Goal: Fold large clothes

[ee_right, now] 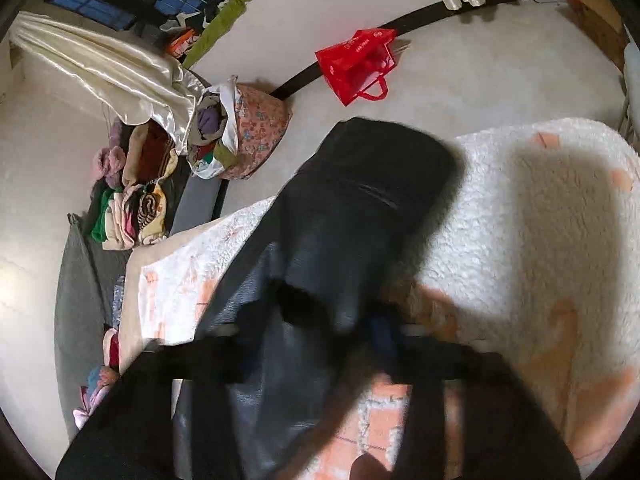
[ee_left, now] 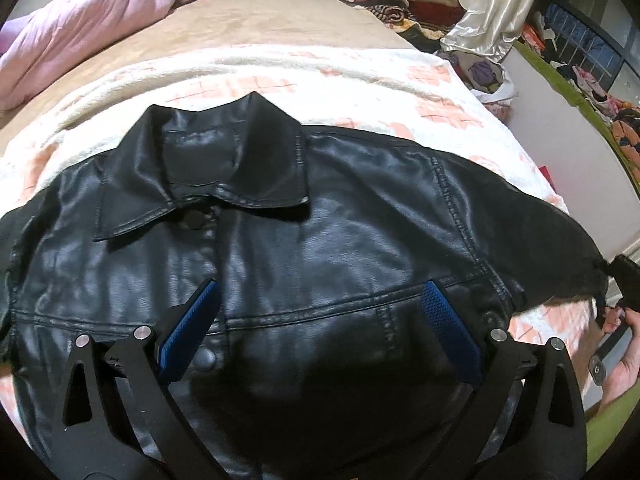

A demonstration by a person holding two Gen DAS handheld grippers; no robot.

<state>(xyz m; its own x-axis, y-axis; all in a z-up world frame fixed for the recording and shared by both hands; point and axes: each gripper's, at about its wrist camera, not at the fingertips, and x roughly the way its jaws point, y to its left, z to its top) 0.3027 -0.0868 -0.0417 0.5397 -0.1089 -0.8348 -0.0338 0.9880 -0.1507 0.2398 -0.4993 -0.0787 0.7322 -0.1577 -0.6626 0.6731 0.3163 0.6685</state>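
Fleece blanket [ee_left: 360,68] | jacket [ee_left: 280,240] | left tongs [ee_left: 320,320] apart | right tongs [ee_right: 328,320] clamped on sleeve [ee_right: 360,200]

Left gripper [ee_left: 318,312] fills the near edge of its own view: two black arms, each splitting into triangular cut-out frames, silver round pins shining at the pivots. The fingers [ee_left: 450,326] carry bright blue textured pads. Far right, a bare hand [ee_left: 622,364] shows on a black handle bearing one silver screw. Right gripper [ee_right: 332,320] shows only as blurred black bars with a hint of blue.
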